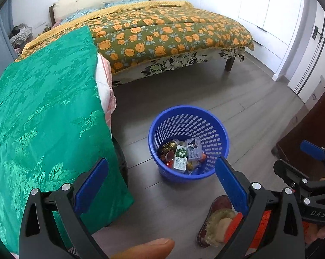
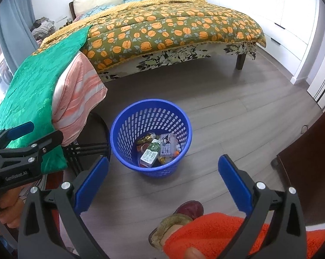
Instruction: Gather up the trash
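A blue perforated basket (image 1: 214, 127) (image 2: 127, 116) stands on the grey wood floor. Inside it lie a green and white milk carton (image 1: 180, 159) (image 2: 149, 153), a small clear lidded cup (image 1: 193, 148) (image 2: 168, 144) and several wrappers. My left gripper (image 1: 162, 172) hangs open above the floor just in front of the basket, nothing between its blue pads. My right gripper (image 2: 163, 170) is also open and empty, held above the basket's near rim. In the left wrist view the right gripper (image 1: 309, 157) shows at the right edge; the left gripper (image 2: 18, 133) shows at the right wrist view's left edge.
A table draped in green cloth (image 1: 43, 118) (image 2: 33, 90) over striped fabric stands left of the basket. A bed with an orange-flowered quilt (image 1: 162, 34) (image 2: 173, 30) lies behind. A dark wooden cabinet (image 1: 309, 129) (image 2: 309, 161) is at right. A slippered foot (image 1: 216, 220) (image 2: 179, 218) and an orange sleeve (image 2: 216, 233) are near.
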Available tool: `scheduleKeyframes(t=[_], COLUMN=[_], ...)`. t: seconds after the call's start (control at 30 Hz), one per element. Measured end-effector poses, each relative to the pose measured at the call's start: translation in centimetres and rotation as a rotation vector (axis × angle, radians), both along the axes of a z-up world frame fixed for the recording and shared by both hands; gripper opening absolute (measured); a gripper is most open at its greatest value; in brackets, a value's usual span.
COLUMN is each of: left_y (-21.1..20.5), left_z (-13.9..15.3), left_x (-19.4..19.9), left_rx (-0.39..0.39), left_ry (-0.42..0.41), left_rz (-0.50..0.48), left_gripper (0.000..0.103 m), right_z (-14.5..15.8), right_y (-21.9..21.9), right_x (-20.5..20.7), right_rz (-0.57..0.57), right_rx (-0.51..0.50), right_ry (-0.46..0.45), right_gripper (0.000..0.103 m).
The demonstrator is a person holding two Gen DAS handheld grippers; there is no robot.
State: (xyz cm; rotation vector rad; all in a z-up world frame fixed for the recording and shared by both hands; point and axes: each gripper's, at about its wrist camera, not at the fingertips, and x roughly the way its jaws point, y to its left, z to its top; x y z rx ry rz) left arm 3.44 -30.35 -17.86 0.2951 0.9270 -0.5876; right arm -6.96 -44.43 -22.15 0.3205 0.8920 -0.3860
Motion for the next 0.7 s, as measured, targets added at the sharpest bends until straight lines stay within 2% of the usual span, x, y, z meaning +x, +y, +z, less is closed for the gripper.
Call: scheduleKeyframes(t=[0.7], left_y=[-0.24], left_z=[-0.38], left_x=[0.18], left_rx=[0.030], left_ry=[-0.003], left_rz=[0.014], left_gripper=[0.098], right_z=[-0.29], right_y=[0.30], right_x=[0.15], right_rz=[0.017], right_rx=[0.014], right_ry=[0.009], right_gripper=[0.098])
